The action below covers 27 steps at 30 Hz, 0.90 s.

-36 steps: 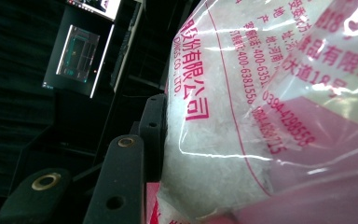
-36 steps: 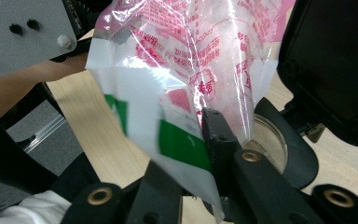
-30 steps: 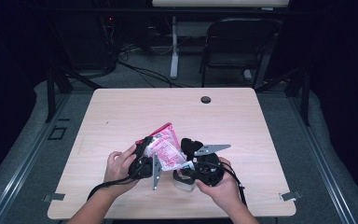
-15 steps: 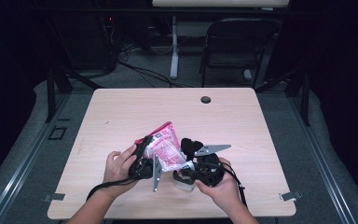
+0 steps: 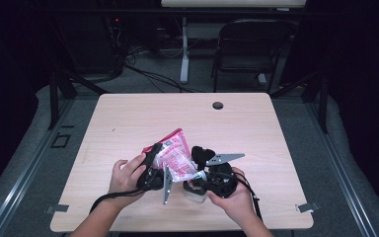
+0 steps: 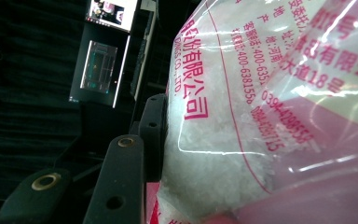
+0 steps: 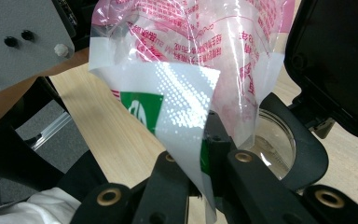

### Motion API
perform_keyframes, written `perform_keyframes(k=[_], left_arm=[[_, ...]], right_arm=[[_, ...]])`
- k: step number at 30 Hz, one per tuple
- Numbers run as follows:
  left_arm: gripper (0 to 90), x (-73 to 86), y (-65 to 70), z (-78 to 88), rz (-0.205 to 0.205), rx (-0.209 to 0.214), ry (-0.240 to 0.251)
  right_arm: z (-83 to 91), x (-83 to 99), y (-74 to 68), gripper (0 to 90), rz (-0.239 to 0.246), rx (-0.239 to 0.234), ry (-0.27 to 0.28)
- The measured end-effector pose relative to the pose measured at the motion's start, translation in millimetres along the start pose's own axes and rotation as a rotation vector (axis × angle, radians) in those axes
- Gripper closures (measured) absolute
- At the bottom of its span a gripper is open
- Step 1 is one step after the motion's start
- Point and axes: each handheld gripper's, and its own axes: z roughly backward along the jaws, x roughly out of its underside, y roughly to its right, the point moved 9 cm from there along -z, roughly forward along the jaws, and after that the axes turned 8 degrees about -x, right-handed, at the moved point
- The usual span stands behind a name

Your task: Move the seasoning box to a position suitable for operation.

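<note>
A pink-and-white plastic bag (image 5: 174, 154) of white granules is held up over the near middle of the table. My left gripper (image 5: 153, 167) grips its bulging body from the left; in the left gripper view the bag (image 6: 261, 116) presses against the pad of one jaw, and the other jaw is hidden behind it. My right gripper (image 7: 206, 147) is shut on the bag's thin white-and-green lower edge (image 7: 182, 107). A clear round container (image 7: 275, 140) stands on the table just below the bag, also seen in the high view (image 5: 196, 194) under the right gripper (image 5: 205, 181).
The wooden table (image 5: 276, 128) has a cable hole (image 5: 217, 105) near its far edge. A chair (image 5: 249, 49) and cables lie beyond the table. Both hands work close to the table's front edge.
</note>
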Motion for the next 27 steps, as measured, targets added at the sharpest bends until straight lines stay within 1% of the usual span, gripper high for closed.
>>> perform_keyframes(k=[3,6,9,17,27], left_arm=[[65.4,0.4,0.5,0.4,-0.002,0.006,-0.005],[65.4,-0.3,-0.3,0.8,-0.016,0.001,-0.002],[65.5,-0.2,-0.1,1.2,-0.015,0.000,-0.002],[65.5,-0.9,-2.6,3.0,-0.035,-0.015,0.004],[65.5,-2.4,-4.6,3.9,-0.052,-0.037,0.014]], right_arm=[[0.3,0.0,-0.1,89.4,0.000,0.000,0.001],[0.4,0.3,-0.1,89.4,-0.002,0.002,0.001],[0.6,0.2,-0.5,89.4,-0.002,-0.001,0.002],[1.6,0.3,-1.7,89.4,0.007,0.002,-0.005],[0.9,0.1,-1.7,89.4,-0.001,-0.006,-0.002]])
